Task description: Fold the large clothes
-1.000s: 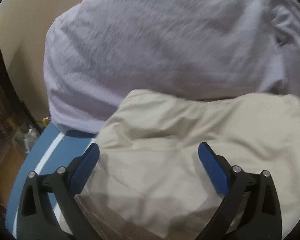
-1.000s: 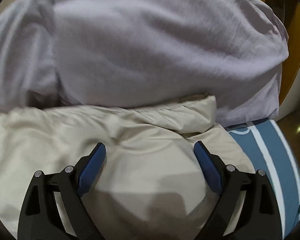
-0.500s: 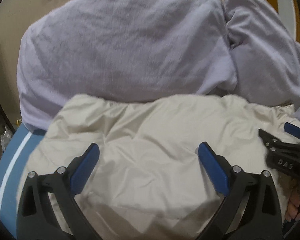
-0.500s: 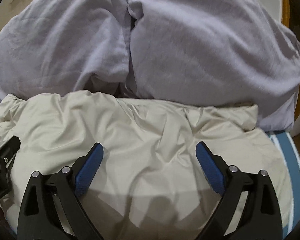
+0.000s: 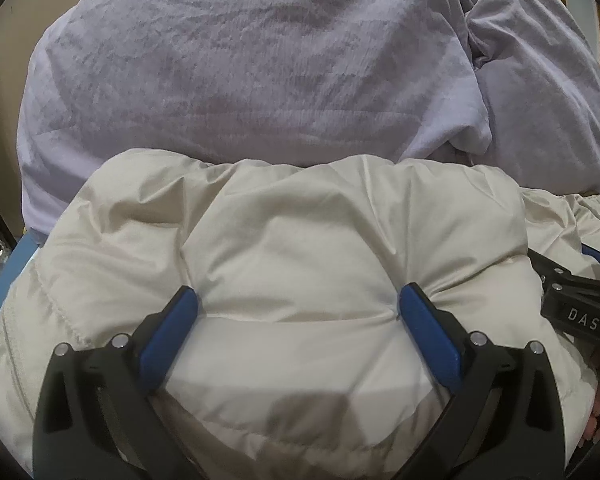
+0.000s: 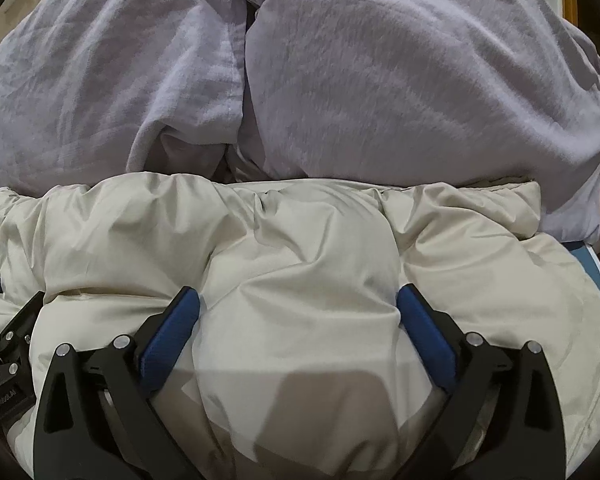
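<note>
Both tongs, left and right, press spread, right widening, into cream jacket.

a cream puffy jacket lies against pale lilac bedding; a blue sheet with a white stripe shows beneath; the black grippers carry blue pads.

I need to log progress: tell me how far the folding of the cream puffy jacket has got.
Done: the cream jacket lies bunched into a compact padded bundle before the lilac bedding. In hand: both hand-held grippers, left and right, press wide-spread fingers into it, the right's jaws opening; neither pinches fabric. Left: whether further folds remain cannot be told; loose fabric trails at the right edge.
</note>
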`<state>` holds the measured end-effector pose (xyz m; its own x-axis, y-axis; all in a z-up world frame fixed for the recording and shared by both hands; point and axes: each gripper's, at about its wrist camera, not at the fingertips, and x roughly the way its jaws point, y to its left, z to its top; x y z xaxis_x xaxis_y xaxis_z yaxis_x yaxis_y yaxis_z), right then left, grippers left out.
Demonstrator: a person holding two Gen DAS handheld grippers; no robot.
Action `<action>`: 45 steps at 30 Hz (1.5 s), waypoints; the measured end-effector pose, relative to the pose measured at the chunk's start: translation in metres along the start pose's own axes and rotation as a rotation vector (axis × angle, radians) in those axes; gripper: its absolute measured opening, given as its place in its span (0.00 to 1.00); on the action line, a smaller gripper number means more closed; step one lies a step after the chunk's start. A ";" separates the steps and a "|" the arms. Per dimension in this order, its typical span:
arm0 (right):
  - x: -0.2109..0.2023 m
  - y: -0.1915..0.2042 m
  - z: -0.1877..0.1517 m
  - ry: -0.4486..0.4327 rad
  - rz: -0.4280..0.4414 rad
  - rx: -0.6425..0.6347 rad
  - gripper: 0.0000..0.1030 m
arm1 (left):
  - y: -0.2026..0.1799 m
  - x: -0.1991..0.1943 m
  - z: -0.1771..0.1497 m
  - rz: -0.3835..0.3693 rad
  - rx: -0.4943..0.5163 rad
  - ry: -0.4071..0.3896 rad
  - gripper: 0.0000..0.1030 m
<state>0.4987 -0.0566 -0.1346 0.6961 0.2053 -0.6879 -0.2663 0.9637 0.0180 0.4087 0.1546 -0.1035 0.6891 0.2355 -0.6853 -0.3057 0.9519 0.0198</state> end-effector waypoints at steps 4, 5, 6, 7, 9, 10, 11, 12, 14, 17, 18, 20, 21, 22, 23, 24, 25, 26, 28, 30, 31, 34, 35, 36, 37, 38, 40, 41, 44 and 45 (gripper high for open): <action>0.004 -0.005 -0.006 0.003 0.004 0.009 0.98 | 0.000 0.005 -0.002 -0.002 -0.005 0.001 0.98; 0.007 -0.007 -0.006 0.003 0.007 0.013 0.99 | 0.001 0.005 -0.004 -0.004 -0.008 0.004 0.98; 0.008 -0.009 -0.007 0.003 0.010 0.017 0.99 | 0.001 0.006 -0.005 -0.006 -0.011 0.005 0.98; 0.009 -0.013 -0.007 0.004 0.012 0.023 0.99 | 0.001 0.009 -0.004 -0.008 -0.014 0.008 0.98; 0.011 -0.016 -0.005 0.007 0.011 0.031 0.99 | 0.001 0.013 -0.005 -0.006 -0.016 0.009 0.98; 0.011 -0.017 -0.006 0.009 0.010 0.030 0.99 | 0.004 0.008 -0.007 -0.002 -0.016 0.007 0.98; 0.010 -0.020 -0.006 0.012 0.014 0.031 0.99 | 0.003 0.006 -0.006 0.005 -0.013 0.007 0.98; 0.009 -0.023 -0.008 0.017 0.023 0.034 0.99 | 0.004 0.003 -0.006 0.011 -0.012 0.013 0.98; -0.001 -0.030 -0.010 0.023 0.033 0.027 0.99 | 0.007 -0.011 -0.008 0.013 -0.014 0.030 0.98; -0.024 -0.038 -0.007 0.013 0.031 0.020 0.99 | 0.014 -0.039 -0.015 0.020 0.009 0.023 0.98; -0.036 -0.045 -0.010 0.008 0.023 0.023 0.99 | 0.018 -0.049 -0.018 0.023 0.010 0.021 0.98; -0.056 -0.061 -0.014 0.000 0.017 0.045 0.99 | 0.028 -0.071 -0.025 0.033 0.002 0.014 0.98; -0.069 -0.073 -0.017 -0.005 0.005 0.068 0.99 | 0.035 -0.083 -0.029 0.041 -0.004 0.013 0.98; -0.079 -0.084 -0.019 -0.008 -0.012 0.087 0.99 | 0.039 -0.091 -0.033 0.046 -0.009 0.014 0.98; -0.087 -0.093 -0.021 -0.009 -0.022 0.104 0.99 | 0.048 -0.102 -0.038 0.052 -0.019 0.014 0.98; -0.099 -0.107 -0.025 -0.013 -0.032 0.133 0.99 | 0.052 -0.112 -0.041 0.060 -0.025 0.015 0.98; -0.106 -0.118 -0.028 -0.011 -0.043 0.156 0.99 | 0.059 -0.118 -0.046 0.068 -0.033 0.017 0.98; -0.112 -0.130 -0.031 -0.005 -0.055 0.181 0.99 | 0.066 -0.126 -0.052 0.077 -0.045 0.024 0.98; -0.121 -0.155 -0.039 0.012 -0.069 0.240 0.99 | 0.079 -0.138 -0.062 0.084 -0.072 0.036 0.98; -0.127 -0.180 -0.051 0.035 -0.084 0.291 0.99 | 0.093 -0.143 -0.075 0.087 -0.110 0.059 0.98; -0.128 -0.188 -0.059 0.051 -0.087 0.316 0.99 | 0.096 -0.143 -0.080 0.088 -0.120 0.068 0.98; -0.117 -0.199 -0.075 0.112 -0.052 0.400 0.96 | 0.108 -0.138 -0.088 0.086 -0.154 0.105 0.93; -0.115 -0.203 -0.081 0.130 -0.031 0.431 0.95 | 0.111 -0.136 -0.090 0.072 -0.177 0.122 0.92; -0.111 -0.206 -0.085 0.144 -0.009 0.460 0.94 | 0.113 -0.133 -0.091 0.060 -0.195 0.134 0.91; -0.107 -0.208 -0.088 0.156 0.016 0.488 0.93 | 0.114 -0.131 -0.093 0.053 -0.205 0.139 0.90; -0.104 -0.210 -0.090 0.165 0.042 0.512 0.92 | 0.114 -0.127 -0.093 0.046 -0.217 0.147 0.90; -0.097 -0.211 -0.093 0.176 0.085 0.542 0.91 | 0.114 -0.121 -0.093 0.039 -0.228 0.157 0.90; -0.096 -0.212 -0.094 0.178 0.095 0.545 0.90 | 0.114 -0.116 -0.093 0.036 -0.239 0.163 0.90; -0.091 -0.208 -0.094 0.178 0.123 0.549 0.84 | 0.117 -0.104 -0.092 0.016 -0.281 0.176 0.89; -0.089 -0.208 -0.094 0.178 0.141 0.557 0.82 | 0.120 -0.100 -0.092 0.006 -0.303 0.181 0.89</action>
<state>0.4290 -0.2912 -0.1453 0.5445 0.3523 -0.7611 0.0746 0.8835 0.4624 0.2426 0.2268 -0.0999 0.5674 0.1767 -0.8042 -0.5090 0.8430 -0.1739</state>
